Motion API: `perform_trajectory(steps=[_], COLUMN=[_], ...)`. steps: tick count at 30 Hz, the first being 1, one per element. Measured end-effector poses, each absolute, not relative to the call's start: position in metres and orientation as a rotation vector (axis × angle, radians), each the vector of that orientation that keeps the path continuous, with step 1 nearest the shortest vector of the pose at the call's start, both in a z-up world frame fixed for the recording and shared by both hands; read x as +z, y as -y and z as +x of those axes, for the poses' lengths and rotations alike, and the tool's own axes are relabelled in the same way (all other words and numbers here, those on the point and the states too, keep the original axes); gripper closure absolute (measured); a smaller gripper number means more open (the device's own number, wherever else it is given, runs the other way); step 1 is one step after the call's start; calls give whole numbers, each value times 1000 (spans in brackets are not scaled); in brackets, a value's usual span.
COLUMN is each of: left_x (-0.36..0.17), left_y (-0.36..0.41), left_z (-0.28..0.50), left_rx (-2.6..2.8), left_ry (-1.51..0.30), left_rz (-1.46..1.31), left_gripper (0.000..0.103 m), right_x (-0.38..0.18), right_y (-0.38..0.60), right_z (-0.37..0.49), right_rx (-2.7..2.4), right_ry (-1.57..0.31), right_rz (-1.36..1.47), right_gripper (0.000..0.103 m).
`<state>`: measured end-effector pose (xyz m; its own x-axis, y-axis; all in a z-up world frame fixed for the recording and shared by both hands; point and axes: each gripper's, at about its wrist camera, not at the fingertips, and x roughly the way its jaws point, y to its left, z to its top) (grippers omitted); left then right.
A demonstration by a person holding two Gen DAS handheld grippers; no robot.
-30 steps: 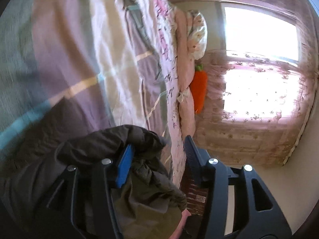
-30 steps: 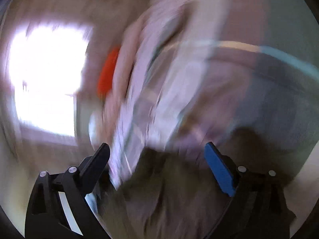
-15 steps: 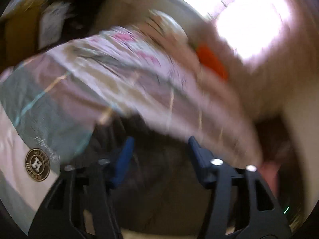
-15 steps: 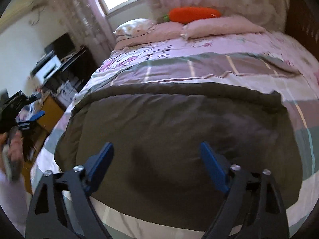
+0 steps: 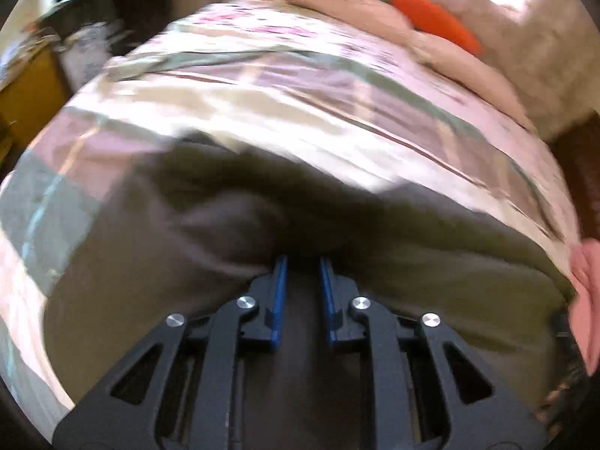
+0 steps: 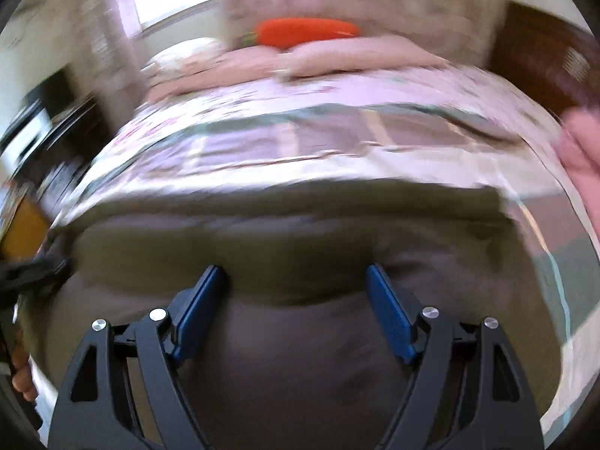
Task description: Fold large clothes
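Note:
A large dark olive-brown garment (image 5: 431, 262) lies spread on the bed; it also fills the near half of the right wrist view (image 6: 300, 337). My left gripper (image 5: 303, 262) is at a raised fold of the garment, its blue pads nearly together with a narrow gap; cloth between them cannot be made out. My right gripper (image 6: 296, 281) is open wide, low over the garment's near part, with cloth between the spread fingers. Both views are motion-blurred.
The bed has a pink, grey and green plaid cover (image 6: 318, 142). Pink pillows (image 6: 318, 60) and an orange carrot plush (image 6: 307, 32) lie at the head under a bright window. Dark furniture (image 6: 45, 127) stands left; a dark headboard (image 6: 543, 48) stands right.
The left gripper swung round from facing along the bed, let go of the bunched cloth, then narrowed its fingers at a fold. The right gripper stayed open and dropped closer to the spread garment.

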<state>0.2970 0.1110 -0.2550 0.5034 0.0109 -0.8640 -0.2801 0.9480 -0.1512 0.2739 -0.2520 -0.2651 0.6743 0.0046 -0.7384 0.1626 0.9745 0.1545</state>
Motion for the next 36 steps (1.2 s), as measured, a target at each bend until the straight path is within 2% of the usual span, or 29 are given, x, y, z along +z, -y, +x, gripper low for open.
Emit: perform_trajectory(steps=[4, 7, 9, 10, 12, 15, 19, 24, 29, 36], left_x=[-276, -280, -271, -258, -237, -197, -182, -197, -229, -255], left_y=[-167, -192, -190, -188, -172, -125, -60, -6, -7, -15], left_z=[301, 297, 296, 291, 286, 271, 238, 218, 238, 271], left_rx=[270, 296, 312, 324, 307, 209, 70, -51, -11, 42], left_ry=[-1063, -1064, -1064, -1039, -988, -922, -940, -1004, -1053, -1045], left_rz=[-367, -469, -467, -475, -468, -338, -216, -108, -108, -91], left_gripper=[100, 100, 100, 99, 83, 72, 72, 73, 73, 72], right_x=[-297, -319, -315, -307, -279, -238, -210, -226, -259, -284], right_y=[335, 373, 377, 373, 358, 313, 233, 178, 168, 162], right_z=[280, 277, 273, 270, 259, 244, 222, 207, 223, 261], right_rx=[-281, -339, -349, -362, -324, -163, 16, 102, 67, 18], right_ry=[-894, -964, -963, -948, -878, -842, -867, -941, -989, -991], right_rz=[332, 461, 490, 471, 481, 453, 281, 168, 138, 138], right_gripper=[24, 24, 24, 24, 24, 24, 24, 24, 24, 15])
